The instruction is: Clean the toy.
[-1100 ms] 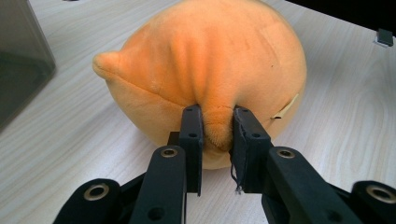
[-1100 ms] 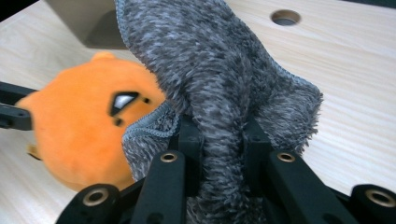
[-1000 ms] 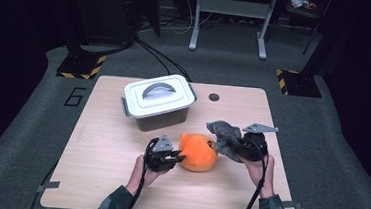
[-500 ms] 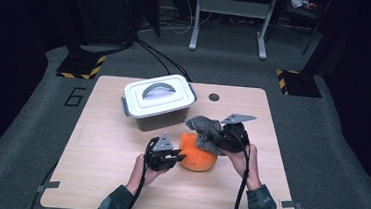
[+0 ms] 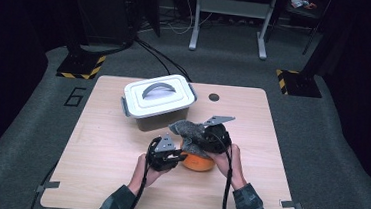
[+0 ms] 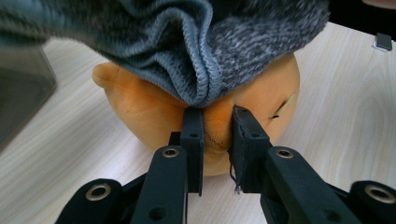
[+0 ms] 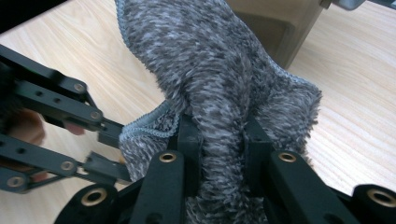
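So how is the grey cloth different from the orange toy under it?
The grey cloth is fuzzy, crumpled and limp, held up off the table by the right gripper. The orange toy is smooth, round and plump, resting on the table with the left gripper pinching it. Both look soft, and each is clamped by a gripper.

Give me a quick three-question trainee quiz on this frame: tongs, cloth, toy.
1. True or false: the right tongs are clamped on the fuzzy grey knitted cloth.
2. What do the left tongs pinch? A) the white lidded plastic box B) the round orange plush toy C) a cable
3. Fill in: the cloth hangs over the ___ of the plush toy.

Key: 1 true; 2 B; 3 top.
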Demonstrator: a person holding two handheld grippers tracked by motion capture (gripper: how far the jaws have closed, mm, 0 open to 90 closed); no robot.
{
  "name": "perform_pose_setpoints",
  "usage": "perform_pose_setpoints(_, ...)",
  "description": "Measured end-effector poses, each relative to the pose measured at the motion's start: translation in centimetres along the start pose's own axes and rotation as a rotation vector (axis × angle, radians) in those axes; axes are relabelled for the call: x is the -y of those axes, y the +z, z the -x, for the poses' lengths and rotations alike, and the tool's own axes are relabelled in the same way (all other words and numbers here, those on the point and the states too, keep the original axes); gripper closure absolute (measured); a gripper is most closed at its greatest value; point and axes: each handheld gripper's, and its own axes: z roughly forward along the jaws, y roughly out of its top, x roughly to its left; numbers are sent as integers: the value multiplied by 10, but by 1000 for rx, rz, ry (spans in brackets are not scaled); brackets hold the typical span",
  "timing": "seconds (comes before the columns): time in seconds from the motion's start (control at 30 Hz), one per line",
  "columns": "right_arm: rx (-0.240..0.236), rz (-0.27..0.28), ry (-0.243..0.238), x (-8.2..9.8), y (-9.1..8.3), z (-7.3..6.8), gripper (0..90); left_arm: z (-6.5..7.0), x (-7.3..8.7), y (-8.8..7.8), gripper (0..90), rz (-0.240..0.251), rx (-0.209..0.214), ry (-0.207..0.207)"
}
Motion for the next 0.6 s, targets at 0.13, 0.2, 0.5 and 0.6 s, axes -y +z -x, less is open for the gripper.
perform_pose_setpoints(0.13,21,-4,-20,2,1,-2,745,0,1,0,767,7,1,-5)
perform_pose_setpoints(0.2,29,-5,-28,1,1,-3,745,0,1,0,768,3,4,-10)
perform_pose_setpoints(0.5,41,-1,-24,5,-3,0,744,0,2,1,772,0,1,-12)
perform_pose_setpoints(0.6,47,2,-14,7,-5,2,743,0,2,1,773,4,-7,-14)
